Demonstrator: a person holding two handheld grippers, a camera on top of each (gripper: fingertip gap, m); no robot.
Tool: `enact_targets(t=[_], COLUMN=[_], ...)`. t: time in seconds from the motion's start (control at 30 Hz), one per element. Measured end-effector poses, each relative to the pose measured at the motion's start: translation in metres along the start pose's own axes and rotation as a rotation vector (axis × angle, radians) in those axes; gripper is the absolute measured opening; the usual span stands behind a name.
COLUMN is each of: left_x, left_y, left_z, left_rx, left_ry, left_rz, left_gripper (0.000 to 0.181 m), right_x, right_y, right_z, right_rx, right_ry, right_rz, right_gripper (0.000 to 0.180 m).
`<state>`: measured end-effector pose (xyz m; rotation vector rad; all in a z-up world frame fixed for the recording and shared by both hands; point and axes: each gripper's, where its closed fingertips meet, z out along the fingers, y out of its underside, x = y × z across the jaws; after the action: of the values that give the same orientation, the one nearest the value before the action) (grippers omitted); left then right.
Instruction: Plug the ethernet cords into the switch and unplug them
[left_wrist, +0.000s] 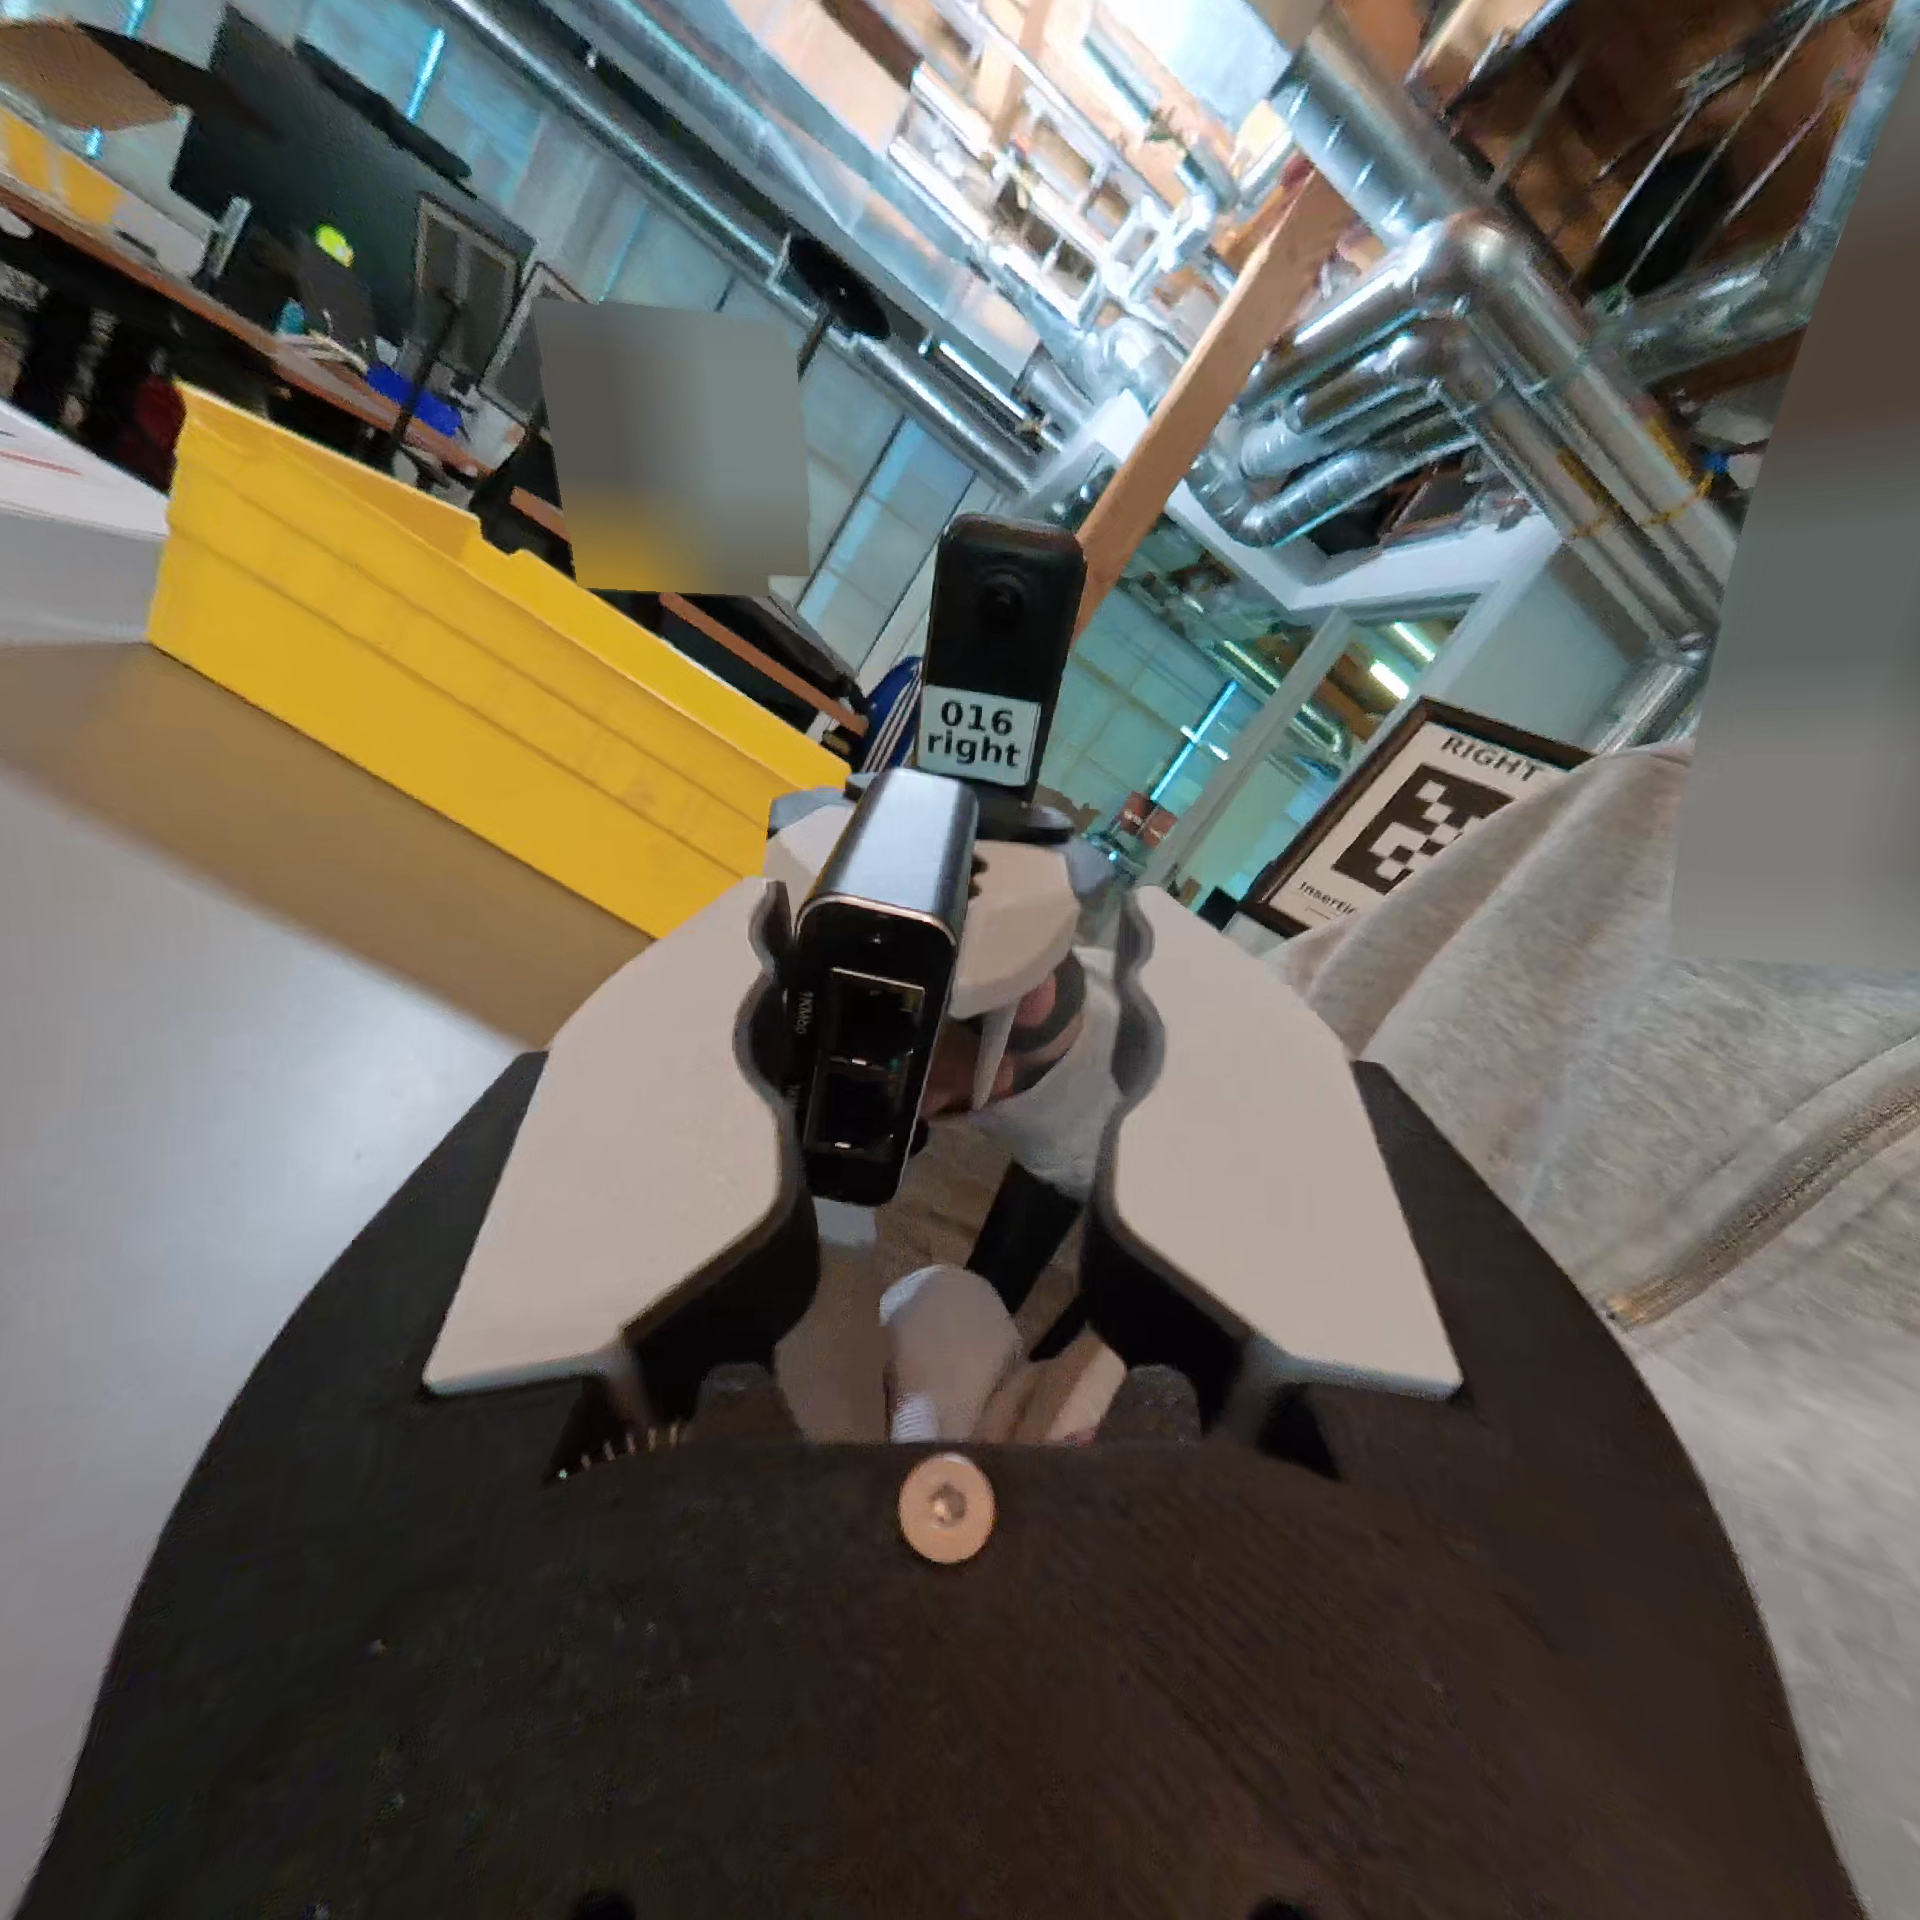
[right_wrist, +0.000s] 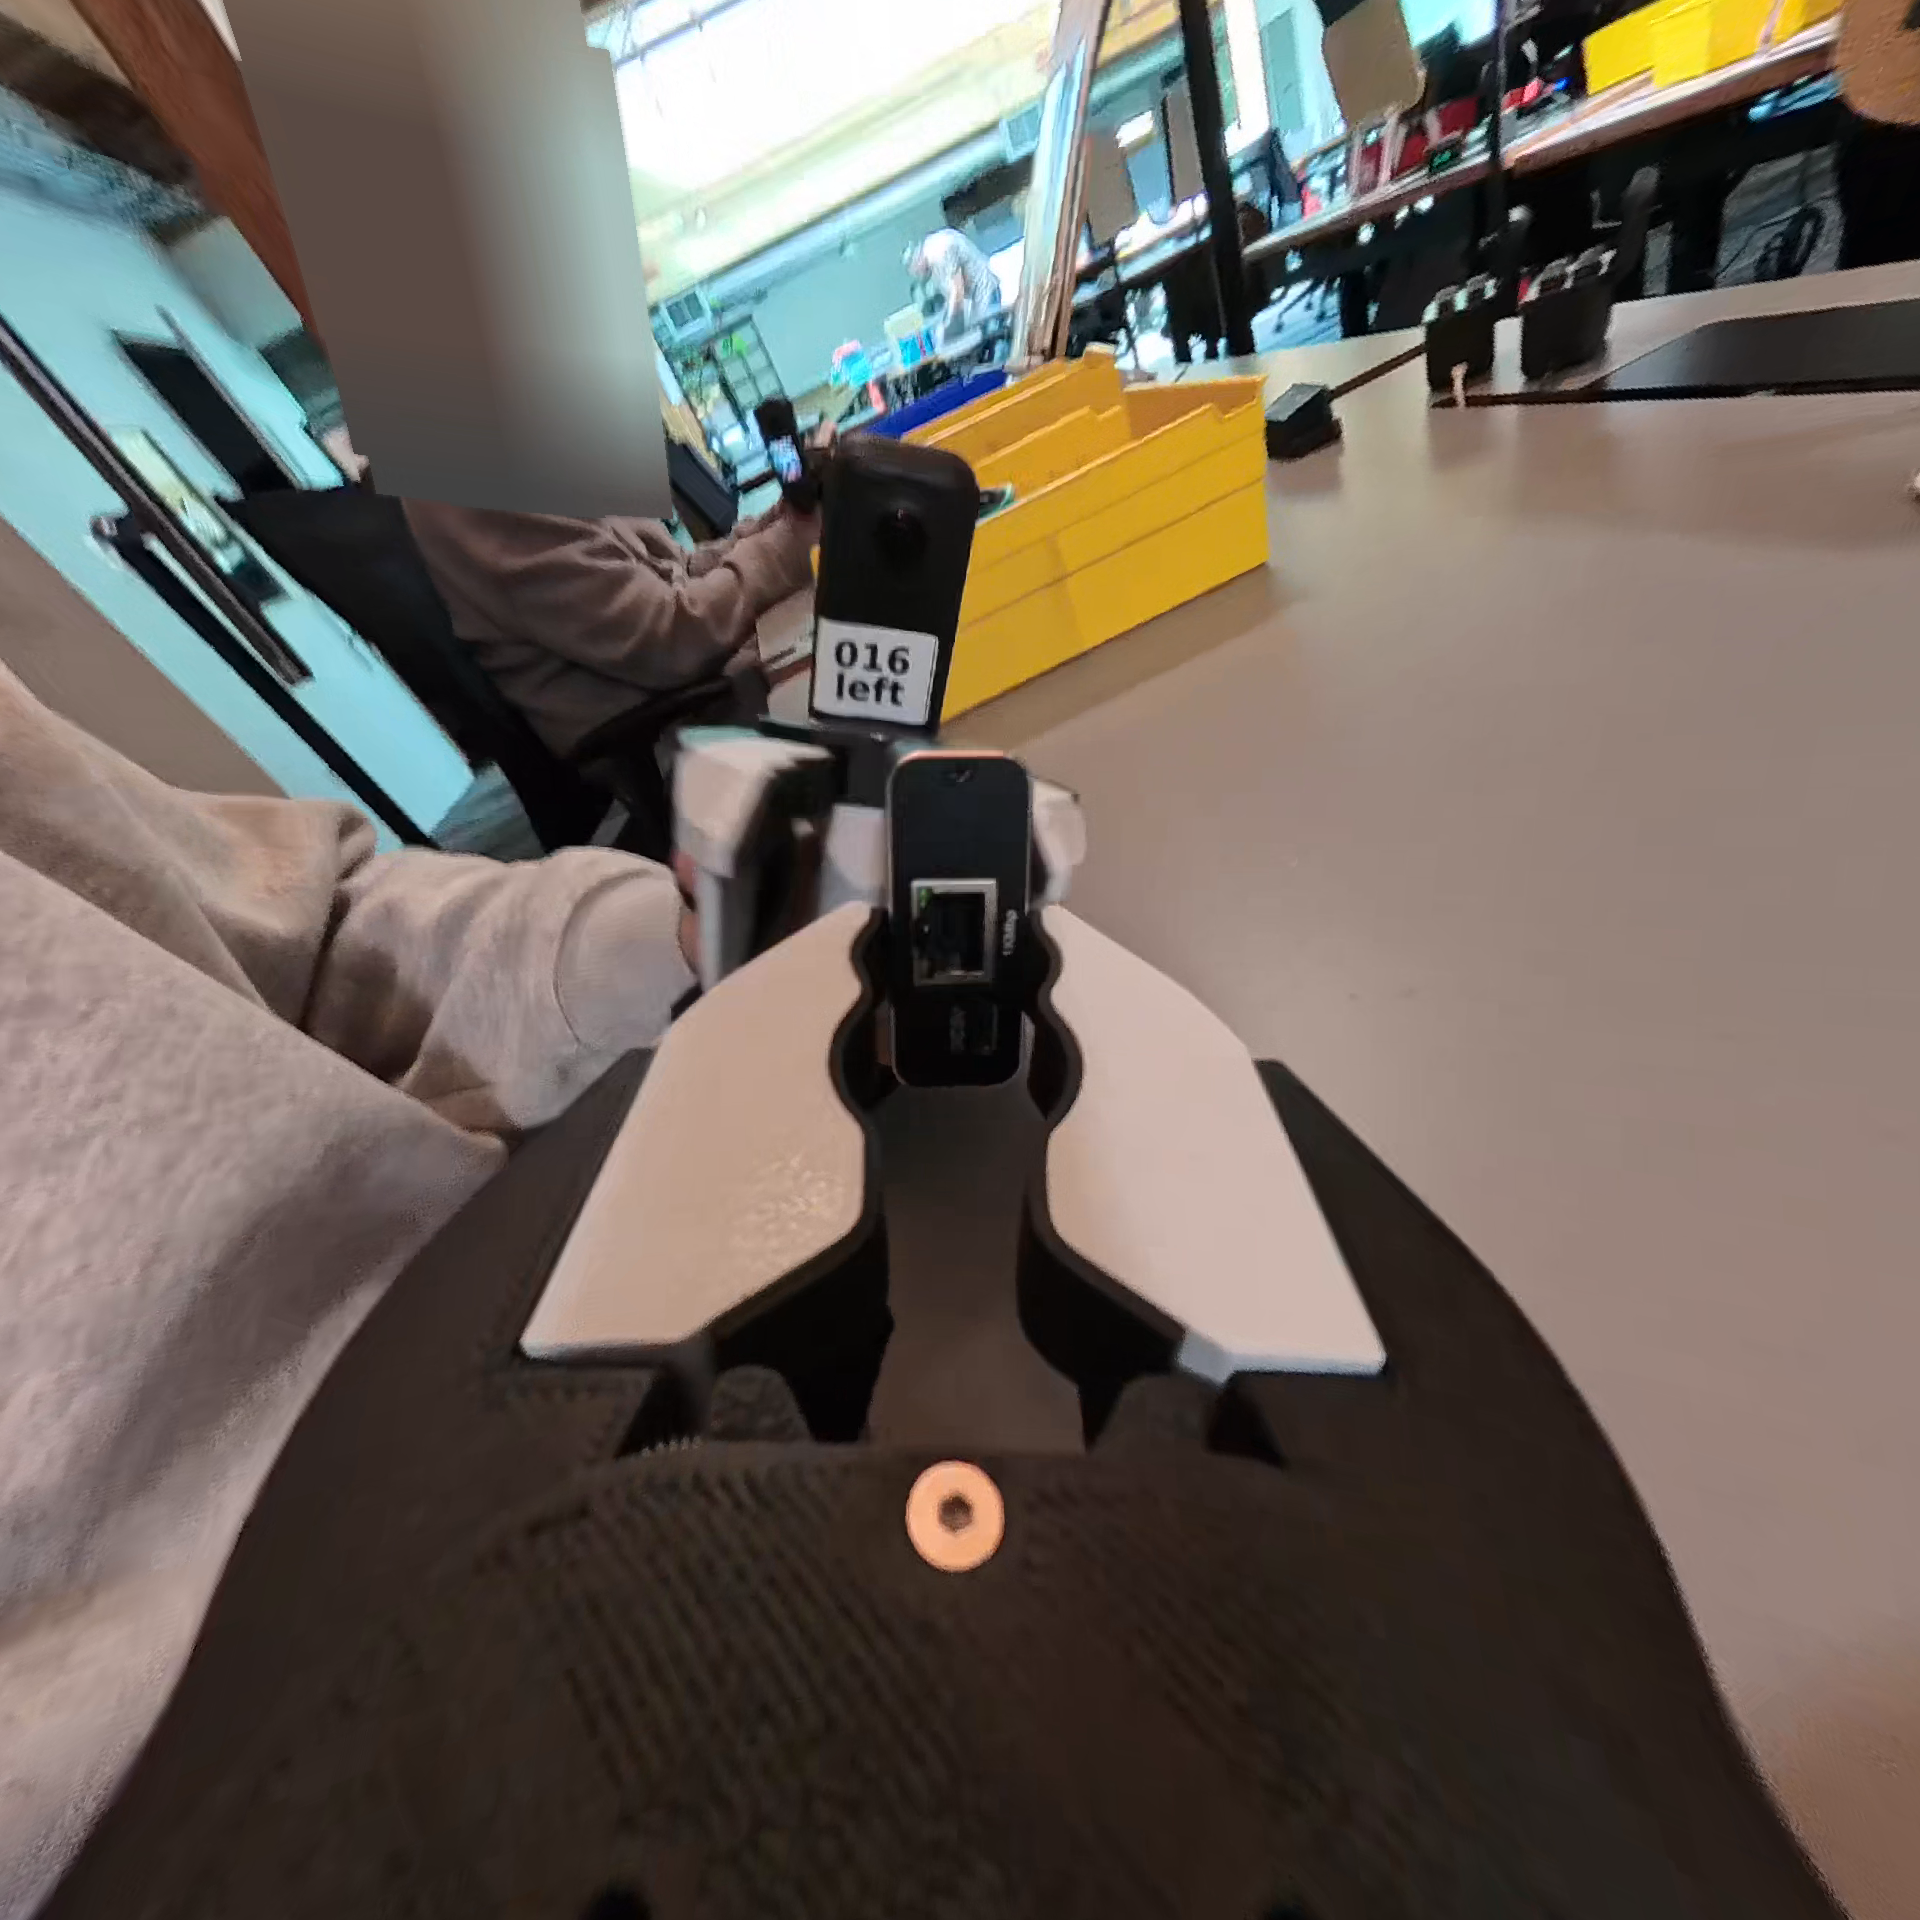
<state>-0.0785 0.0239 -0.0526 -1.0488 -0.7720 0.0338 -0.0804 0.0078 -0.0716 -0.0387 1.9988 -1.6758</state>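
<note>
right claw (right_wrist: 956, 997) clamped on switch (right_wrist: 956, 925), ports facing back; left claw (left_wrist: 940, 1029) spread wide around it; yellow bins (right_wrist: 1122, 520) at one o'clock.

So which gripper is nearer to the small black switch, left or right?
Right. The right gripper is closed on one end of the switch, with fingers touching both its sides. The left gripper is open around the other end, with a gap on one side.
</note>
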Motion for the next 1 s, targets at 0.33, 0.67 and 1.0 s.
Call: enact_targets(t=[0.33,0.67,1.0], left_x=[-0.001,-0.009,0.006], left_y=[0.008,-0.001,-0.023], left_z=[0.003,-0.001,-0.009], left_rx=[-0.013,0.038,0.127], left_ry=[-0.026,-0.121,-0.058], left_rz=[-0.017,0.119,0.182], left_gripper=[0.085,0.027,0.041], right_x=[0.003,-0.004,-0.004], right_y=[0.004,-0.003,-0.022], right_z=[-0.001,0.001,-0.011], right_rx=[-0.039,0.022,0.161], right_ry=[0.010,-0.048,-0.091], right_rz=[-0.008,0.049,0.138], right_gripper=[0.024,0.024,0.024])
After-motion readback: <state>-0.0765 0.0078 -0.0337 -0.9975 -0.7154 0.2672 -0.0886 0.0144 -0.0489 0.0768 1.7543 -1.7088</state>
